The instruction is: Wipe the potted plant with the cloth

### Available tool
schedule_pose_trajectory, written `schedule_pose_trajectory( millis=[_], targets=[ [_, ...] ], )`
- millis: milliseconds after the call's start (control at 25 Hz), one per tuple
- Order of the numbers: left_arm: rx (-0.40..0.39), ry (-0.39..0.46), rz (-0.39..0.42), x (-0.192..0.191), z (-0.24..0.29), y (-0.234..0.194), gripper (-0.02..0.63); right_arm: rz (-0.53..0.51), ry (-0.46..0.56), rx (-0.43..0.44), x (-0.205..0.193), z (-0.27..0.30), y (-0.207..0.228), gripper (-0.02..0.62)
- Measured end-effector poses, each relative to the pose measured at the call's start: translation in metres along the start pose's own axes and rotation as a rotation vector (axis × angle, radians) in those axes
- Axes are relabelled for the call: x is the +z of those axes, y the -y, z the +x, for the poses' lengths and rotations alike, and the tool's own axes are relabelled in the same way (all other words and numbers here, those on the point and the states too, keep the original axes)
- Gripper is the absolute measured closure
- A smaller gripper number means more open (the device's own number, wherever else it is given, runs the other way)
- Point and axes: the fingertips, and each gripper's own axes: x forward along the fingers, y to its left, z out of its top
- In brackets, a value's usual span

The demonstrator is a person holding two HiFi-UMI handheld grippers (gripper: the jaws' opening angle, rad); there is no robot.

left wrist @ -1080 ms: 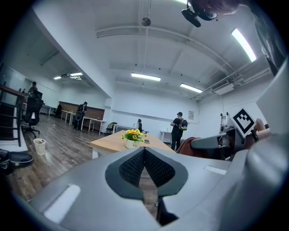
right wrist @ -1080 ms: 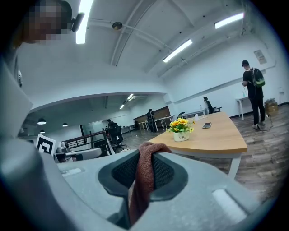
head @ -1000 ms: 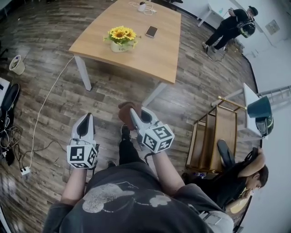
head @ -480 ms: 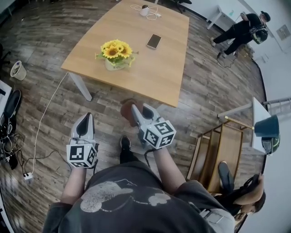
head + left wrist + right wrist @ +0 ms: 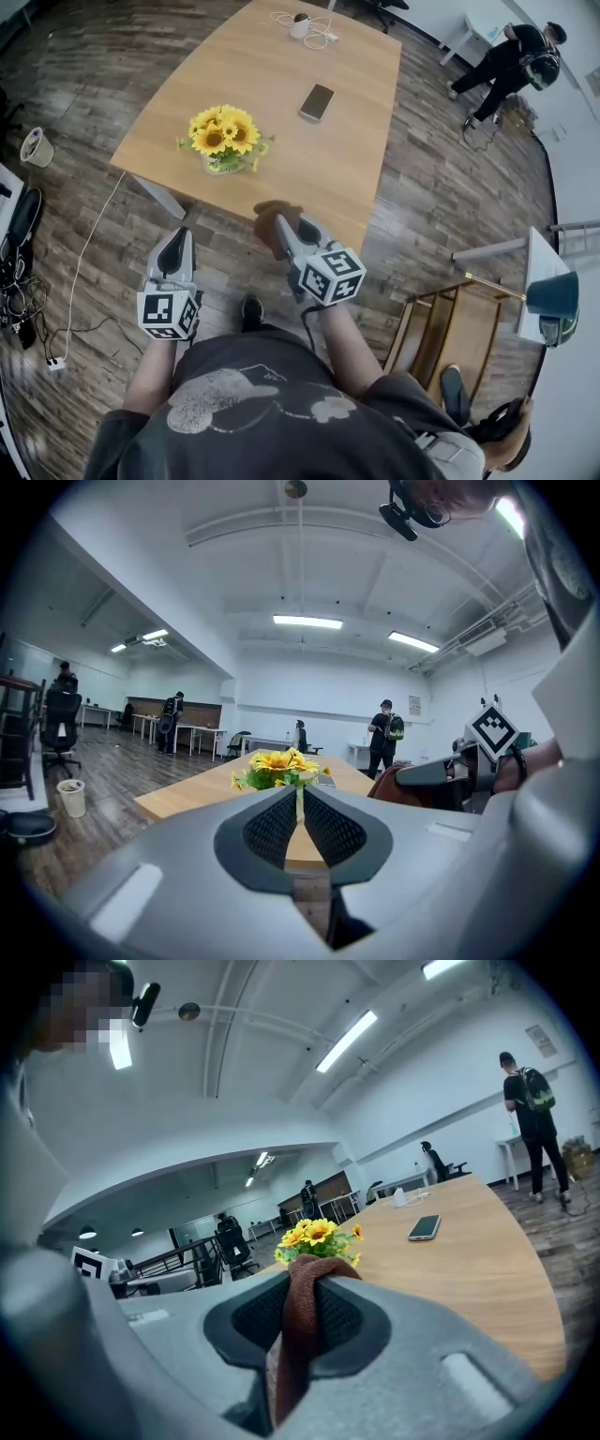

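the right gripper has its jaws squeezed shut on a brown cloth. the left gripper is shut too, with nothing in it. the potted plant sits on the wooden table, near the table's left corner. it is out in front of both grippers and neither one touches it. i think the main danger is the pot getting pushed. it looks small and it stands close to the table's edge, so a hard wipe from one side could tip it or slide it off. the empty left gripper could hold it still. the yellow flowers look soft, so rough rubbing could bend them or knock petals off. only a fold of the cloth is pinched, so it could slip out if it catches on a leaf. a big swing could also bump the phone lying farther back on the table. a foot could catch the white cord on the floor by the table leg. the leaves cover most of the pot from above, and both gripper views hide it behind the jaws. i cannot see how much cloth hangs down under the right gripper. i cannot tell if the flowers are real or fake.
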Motion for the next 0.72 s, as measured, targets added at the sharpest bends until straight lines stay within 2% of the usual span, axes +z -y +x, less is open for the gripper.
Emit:
schedule_pose_trajectory(
  millis=[360, 720],
  targets=[
    [0.025, -0.019, 0.033, 0.000, 0.034, -0.002, 0.527, 0.021, -0.031, 0.039, 0.002, 0.026, 0.024, 0.552],
    [-0.034, -0.041, 0.055, -0.004, 0.069, -0.006, 0.435, 0.043, -0.045, 0.013, 0.006, 0.038, 0.043, 0.552]
  ],
)
